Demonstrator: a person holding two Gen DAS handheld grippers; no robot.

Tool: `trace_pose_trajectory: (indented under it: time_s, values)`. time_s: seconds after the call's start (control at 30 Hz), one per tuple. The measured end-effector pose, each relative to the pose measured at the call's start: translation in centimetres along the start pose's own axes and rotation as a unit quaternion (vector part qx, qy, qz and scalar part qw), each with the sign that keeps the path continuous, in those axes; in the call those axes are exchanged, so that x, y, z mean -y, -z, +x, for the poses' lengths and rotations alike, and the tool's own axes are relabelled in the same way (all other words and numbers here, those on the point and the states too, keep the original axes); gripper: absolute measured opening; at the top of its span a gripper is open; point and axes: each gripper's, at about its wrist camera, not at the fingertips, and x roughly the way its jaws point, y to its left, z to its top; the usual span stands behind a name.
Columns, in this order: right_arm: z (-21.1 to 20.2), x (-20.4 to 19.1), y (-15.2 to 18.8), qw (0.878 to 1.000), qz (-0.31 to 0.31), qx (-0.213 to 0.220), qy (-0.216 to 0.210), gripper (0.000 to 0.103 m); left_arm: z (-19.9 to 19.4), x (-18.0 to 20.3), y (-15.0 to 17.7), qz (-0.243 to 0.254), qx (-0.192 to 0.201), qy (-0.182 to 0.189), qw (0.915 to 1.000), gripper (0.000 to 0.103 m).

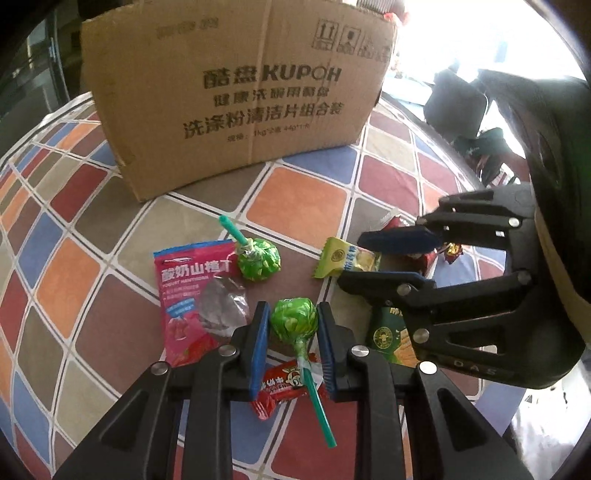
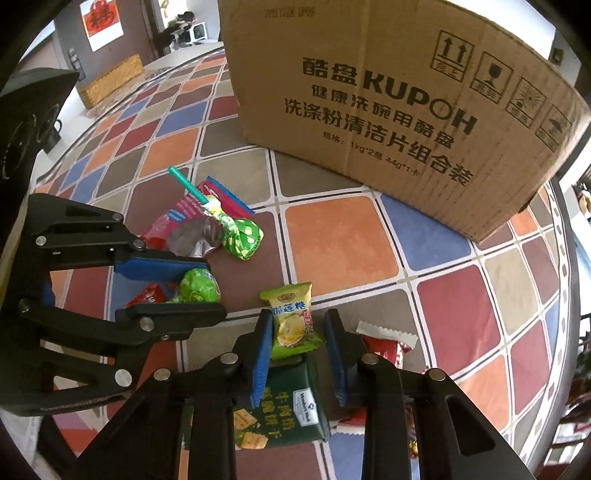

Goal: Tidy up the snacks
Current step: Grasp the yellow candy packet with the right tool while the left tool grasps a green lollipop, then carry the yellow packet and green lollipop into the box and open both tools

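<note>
Left claw points steeply down at the desk and is clamped on the green head of a lollipop, its blue pads pressed against both sides, with the teal stick trailing back under the claw over a red candy wrapper. Just ahead of this claw lies a second green lollipop, its stick resting on a pink packet that reads "YOGURT HAWTHORN" under Chinese characters. Right claw straddles a yellow-green durian candy; the left pad touches the wrapper, while a gap shows on the other side, so this claw stands narrow but not yet clamped. Directly beneath that claw sits a dark green biscuit pack with a "Member's Mark" badge, and to its right lie red and white sweets. Beyond both claws stands a big cardboard box printed "KUPOH" with Chinese text, "1kg*2" and handling symbols. A cloth of red, orange, blue and grey-brown squares with white lines covers the round desk. Far behind, to the left in the right wrist view, a wall carries a red paper sign and a woven golden box sits near the desk's edge.
</note>
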Motion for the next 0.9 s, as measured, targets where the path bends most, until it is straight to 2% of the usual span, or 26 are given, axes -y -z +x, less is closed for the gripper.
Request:
trace_pose_trajectory:
  time_s: [0.43, 0.9]
  values:
    - [-5.3, 0.6, 0.6, 0.995, 0.063, 0.07, 0.015, 0.029, -4.7, 0.6, -0.5, -0.029, 0.068, -0.016, 0.9972, 0.025]
    - [-11.8, 0.4, -0.9, 0.982, 0.087, 0.162, 0.041, 0.029, -10.7, 1.0, -3.2, -0.028, 0.157, -0.026, 0.9869, 0.026]
